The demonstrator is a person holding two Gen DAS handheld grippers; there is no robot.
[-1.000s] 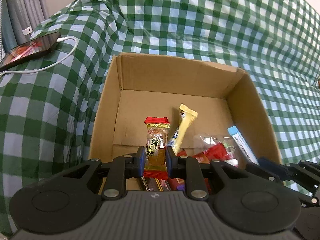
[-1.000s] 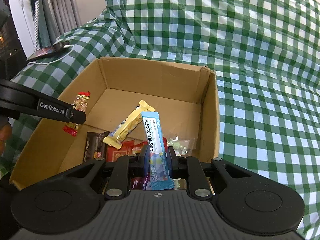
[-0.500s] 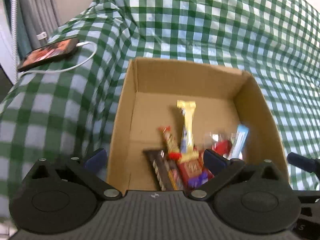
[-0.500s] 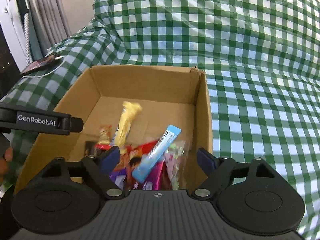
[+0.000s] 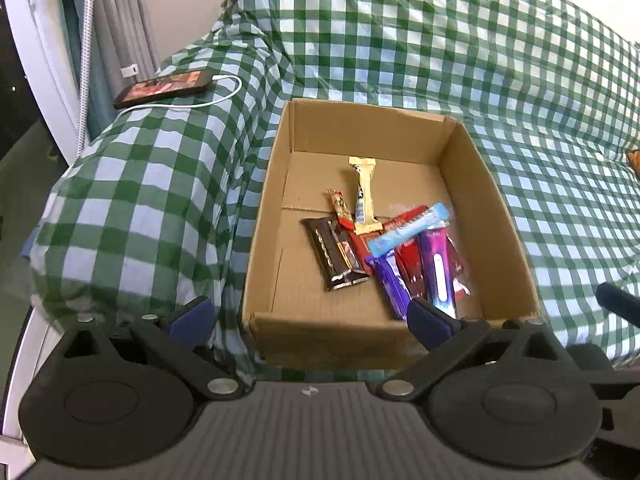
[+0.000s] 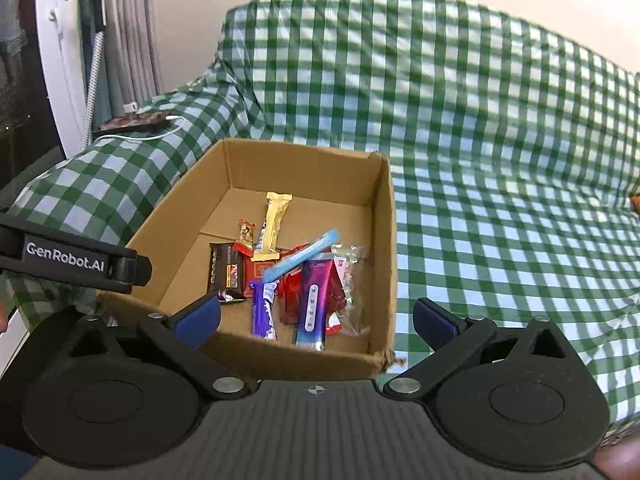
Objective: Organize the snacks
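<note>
An open cardboard box [image 5: 264,208] [image 6: 384,248] sits on the checked cloth and holds several snacks. A small gold-and-red candy [image 5: 339,209] [image 6: 245,232] lies beside a yellow bar [image 5: 365,196] [image 6: 273,224]. A light blue stick pack [image 5: 408,229] [image 6: 304,256] lies across red and purple packs. A dark chocolate bar [image 5: 336,254] [image 6: 225,270] lies at the left. My left gripper [image 5: 310,320] is open and empty above the box's near edge. My right gripper [image 6: 316,320] is open and empty at the near right corner.
A phone [image 5: 164,87] [image 6: 134,122] on a white charging cable [image 5: 224,96] lies on the left armrest. Green-and-white checked cloth [image 5: 560,160] covers the couch around the box. A curtain and white frame [image 5: 48,40] stand at the left.
Both grippers opened and let go: the gold-and-red candy and the blue stick pack dropped into the box. Both grippers then pulled back and up from the box.
</note>
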